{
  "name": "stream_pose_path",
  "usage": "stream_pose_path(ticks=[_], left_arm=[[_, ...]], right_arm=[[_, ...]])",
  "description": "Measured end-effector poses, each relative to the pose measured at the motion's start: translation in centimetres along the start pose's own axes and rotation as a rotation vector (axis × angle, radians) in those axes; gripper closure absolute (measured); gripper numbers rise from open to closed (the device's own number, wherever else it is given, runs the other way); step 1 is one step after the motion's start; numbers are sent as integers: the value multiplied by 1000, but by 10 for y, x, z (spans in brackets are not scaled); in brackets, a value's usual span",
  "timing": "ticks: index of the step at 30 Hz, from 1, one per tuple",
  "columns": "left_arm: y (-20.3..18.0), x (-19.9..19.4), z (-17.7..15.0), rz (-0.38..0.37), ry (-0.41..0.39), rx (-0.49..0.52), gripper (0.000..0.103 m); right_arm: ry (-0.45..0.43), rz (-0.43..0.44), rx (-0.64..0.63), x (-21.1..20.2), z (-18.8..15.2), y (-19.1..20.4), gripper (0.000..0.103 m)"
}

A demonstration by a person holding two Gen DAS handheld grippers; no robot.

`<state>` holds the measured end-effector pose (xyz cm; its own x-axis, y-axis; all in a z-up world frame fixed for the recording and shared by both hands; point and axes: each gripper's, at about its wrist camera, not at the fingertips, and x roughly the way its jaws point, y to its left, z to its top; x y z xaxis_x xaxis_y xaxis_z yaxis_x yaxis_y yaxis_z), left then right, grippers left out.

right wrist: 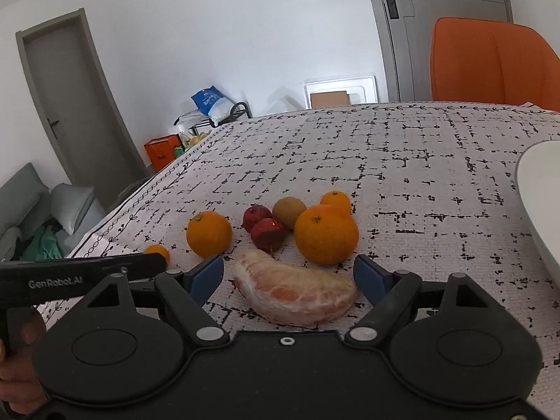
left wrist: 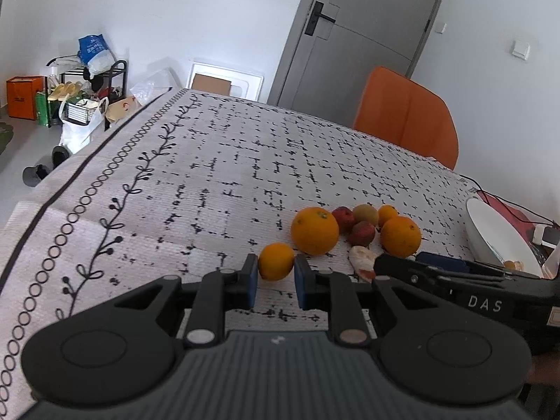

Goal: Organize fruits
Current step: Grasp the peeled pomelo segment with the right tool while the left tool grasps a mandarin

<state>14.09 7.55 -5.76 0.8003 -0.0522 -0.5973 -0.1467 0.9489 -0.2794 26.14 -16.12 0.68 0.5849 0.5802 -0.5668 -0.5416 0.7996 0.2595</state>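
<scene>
Fruit lies in a cluster on the patterned tablecloth (left wrist: 210, 175). My left gripper (left wrist: 276, 276) has its blue pads on either side of a small orange (left wrist: 276, 261), touching or nearly touching it as it rests on the cloth. Behind it are a big orange (left wrist: 314, 231), two red fruits (left wrist: 363, 232), a brownish fruit (left wrist: 365, 214) and more oranges (left wrist: 400, 236). My right gripper (right wrist: 288, 276) is wide open around a peeled pomelo segment (right wrist: 297, 292), not touching it. The same fruits show in the right wrist view, with a big orange (right wrist: 326, 233) just ahead.
A white bowl (left wrist: 497, 238) stands at the right, also at the right edge of the right wrist view (right wrist: 539, 196). An orange chair (left wrist: 407, 115) stands at the table's far side. Cables and small devices (left wrist: 539, 231) lie beyond the bowl.
</scene>
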Motion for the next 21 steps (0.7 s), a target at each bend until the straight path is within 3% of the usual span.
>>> stream_pose_path(ticks=[7, 16, 21], left_arm=[[3, -11, -1, 0, -20, -6, 83], [10, -15, -3, -1, -29, -17, 83], [17, -13, -4, 12, -22, -28, 83]], right_arm=[[39, 39, -49, -13, -11, 18, 23], [40, 38, -73, -14, -12, 25, 41], [39, 45, -91, -4, -6, 27, 42]])
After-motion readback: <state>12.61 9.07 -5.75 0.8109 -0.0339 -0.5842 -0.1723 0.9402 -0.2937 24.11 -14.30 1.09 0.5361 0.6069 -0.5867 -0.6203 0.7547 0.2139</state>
